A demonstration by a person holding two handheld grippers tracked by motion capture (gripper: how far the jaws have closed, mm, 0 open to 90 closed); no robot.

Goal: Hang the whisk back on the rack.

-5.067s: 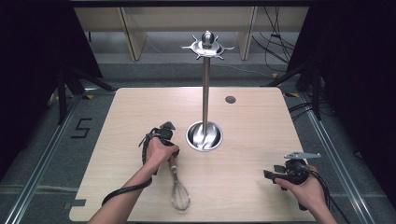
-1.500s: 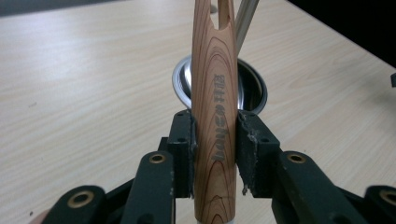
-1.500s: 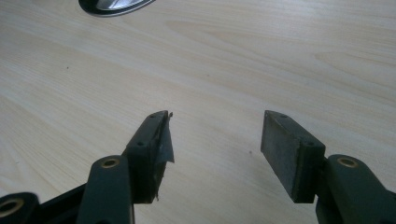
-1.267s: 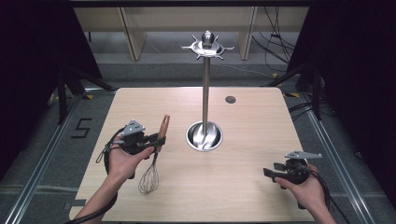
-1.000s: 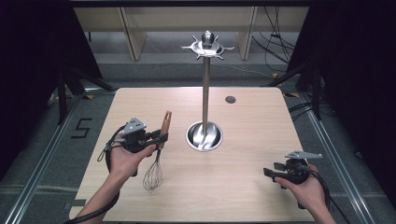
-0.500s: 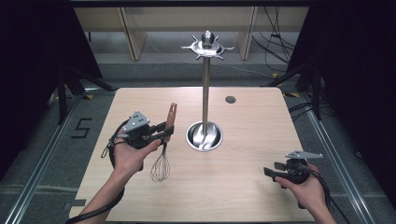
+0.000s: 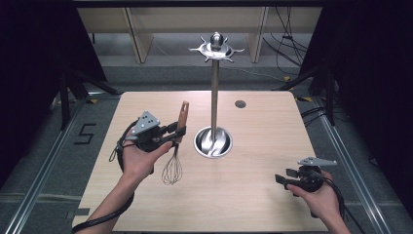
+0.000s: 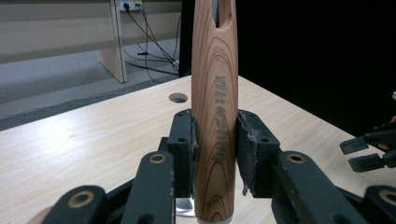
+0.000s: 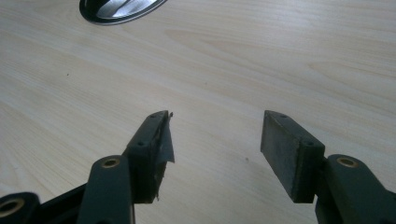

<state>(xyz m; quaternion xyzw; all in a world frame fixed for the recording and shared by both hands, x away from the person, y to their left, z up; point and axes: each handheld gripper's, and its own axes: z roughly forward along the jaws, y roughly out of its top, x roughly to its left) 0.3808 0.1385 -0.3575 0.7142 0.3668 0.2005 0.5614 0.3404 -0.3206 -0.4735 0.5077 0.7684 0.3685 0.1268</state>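
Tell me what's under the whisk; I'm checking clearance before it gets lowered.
Bare table beneath the whisk, held by the left gripper. Nothing covered.

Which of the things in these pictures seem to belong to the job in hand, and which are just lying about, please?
In the job:
- wire whisk with a wooden handle, clamped in the left hand-held gripper
- tall steel hook stand with a round base

Idle:
- right hand-held gripper, open over the light wooden table
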